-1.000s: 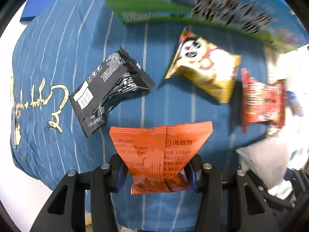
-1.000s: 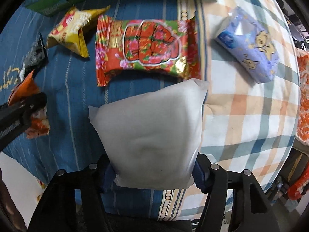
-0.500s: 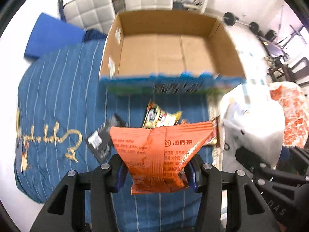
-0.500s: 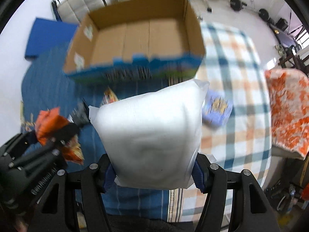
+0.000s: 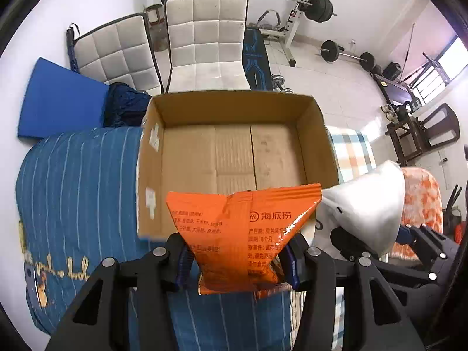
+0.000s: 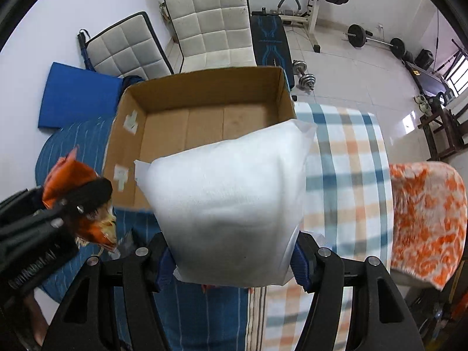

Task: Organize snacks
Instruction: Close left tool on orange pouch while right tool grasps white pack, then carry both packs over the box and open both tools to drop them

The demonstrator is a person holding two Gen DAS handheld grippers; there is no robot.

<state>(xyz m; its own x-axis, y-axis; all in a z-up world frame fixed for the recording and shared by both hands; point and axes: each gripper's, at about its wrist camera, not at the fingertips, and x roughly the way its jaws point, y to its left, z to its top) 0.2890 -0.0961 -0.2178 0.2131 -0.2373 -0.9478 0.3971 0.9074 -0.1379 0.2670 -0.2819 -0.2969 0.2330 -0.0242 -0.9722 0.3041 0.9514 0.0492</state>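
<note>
My left gripper (image 5: 237,259) is shut on an orange snack packet (image 5: 242,231) with Chinese print, held up in front of an open cardboard box (image 5: 234,149). The box has nothing inside and stands on the blue striped cloth (image 5: 76,181). My right gripper (image 6: 231,259) is shut on a puffy white snack bag (image 6: 228,207), raised before the same cardboard box (image 6: 201,122). In the left wrist view the white bag (image 5: 368,204) shows at the right. In the right wrist view the orange packet (image 6: 73,181) appears at the left in the other gripper. The remaining snacks on the bed are hidden.
A checked blanket (image 6: 348,169) and an orange patterned cloth (image 6: 427,207) lie to the right. Two white padded chairs (image 5: 204,44) and a blue mat (image 5: 55,102) stand behind the box. Weight bench and barbells (image 5: 310,3) fill the back.
Both grippers rose and tilted forward with their packets, from looking down at snacks on the bed to facing the open box, which now looks closer.
</note>
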